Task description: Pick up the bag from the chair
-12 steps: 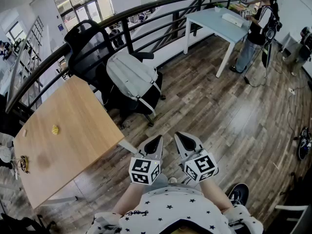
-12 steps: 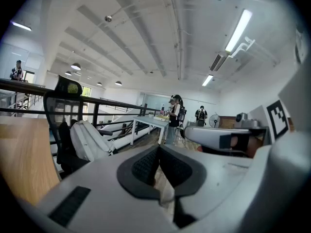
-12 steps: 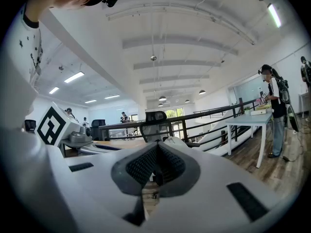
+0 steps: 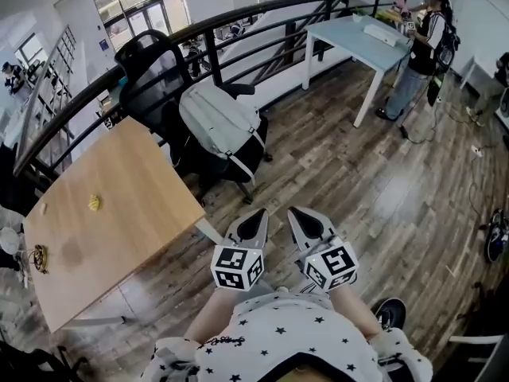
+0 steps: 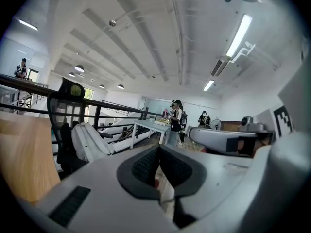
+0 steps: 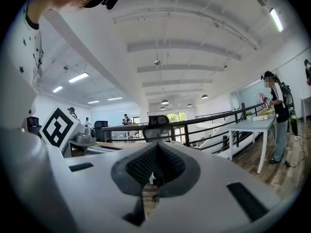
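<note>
Against the picture from half a second ago, little has moved. The bag [image 4: 221, 126] and the chair [image 4: 155, 66] sit a touch lower and nearer the middle of the head view, and both grippers have edged slightly upward in it. This reads as the person drifting toward the chair, so the approach has only begun and the pickup itself is not yet under way.

The pale grey bag leans upright against the backrest of the black chair, straps facing out, beside the corner of the wooden table [image 4: 103, 213] and in front of the dark railing [image 4: 238, 18]. It stands well apart from both grippers, with open floor [image 4: 334, 173] between.

The left gripper [image 4: 256, 217] is held close to the body, its jaws brought together at the tips with nothing between them; its own view shows only a thin slit, possibly floor seen through it. The right gripper [image 4: 296, 213] is likewise closed and empty, just beside the left. Both point toward the chair and touch nothing.
</note>
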Tool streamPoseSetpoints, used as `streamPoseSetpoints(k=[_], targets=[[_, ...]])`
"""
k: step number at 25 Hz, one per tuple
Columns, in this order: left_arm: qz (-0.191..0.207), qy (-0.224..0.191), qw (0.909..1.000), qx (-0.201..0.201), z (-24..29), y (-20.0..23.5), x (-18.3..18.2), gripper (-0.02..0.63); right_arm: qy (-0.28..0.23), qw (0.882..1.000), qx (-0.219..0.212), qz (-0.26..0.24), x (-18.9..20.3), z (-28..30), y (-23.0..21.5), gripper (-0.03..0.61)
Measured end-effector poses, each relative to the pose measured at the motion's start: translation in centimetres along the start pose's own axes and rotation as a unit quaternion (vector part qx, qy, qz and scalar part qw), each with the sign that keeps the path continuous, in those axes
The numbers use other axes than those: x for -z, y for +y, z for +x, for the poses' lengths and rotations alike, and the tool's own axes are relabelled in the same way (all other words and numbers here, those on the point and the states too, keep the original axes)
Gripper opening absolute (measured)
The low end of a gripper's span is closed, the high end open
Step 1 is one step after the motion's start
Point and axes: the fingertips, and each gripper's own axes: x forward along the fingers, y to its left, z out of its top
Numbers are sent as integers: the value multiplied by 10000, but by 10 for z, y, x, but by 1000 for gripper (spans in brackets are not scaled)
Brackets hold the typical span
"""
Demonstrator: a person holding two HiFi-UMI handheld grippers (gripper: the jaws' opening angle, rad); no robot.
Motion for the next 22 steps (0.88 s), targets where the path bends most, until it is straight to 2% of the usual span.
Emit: streamPoseSetpoints(k=[4, 10, 16, 22], targets=[[-33, -69, 9999, -91, -4, -5, 3, 12, -8, 10000, -61, 75, 4, -8, 0, -5], [-107, 52, 9998, -139, -8, -15, 14, 12, -18, 9978, -280, 595, 13, -10, 2, -5], [-246, 142, 9991, -302, 1, 4, 21, 12, 43, 9971, -446, 615, 18, 14, -3, -5], [-303, 204, 9987, -342, 39, 31, 19, 12, 174, 9960, -510, 713, 28, 55, -30, -5]])
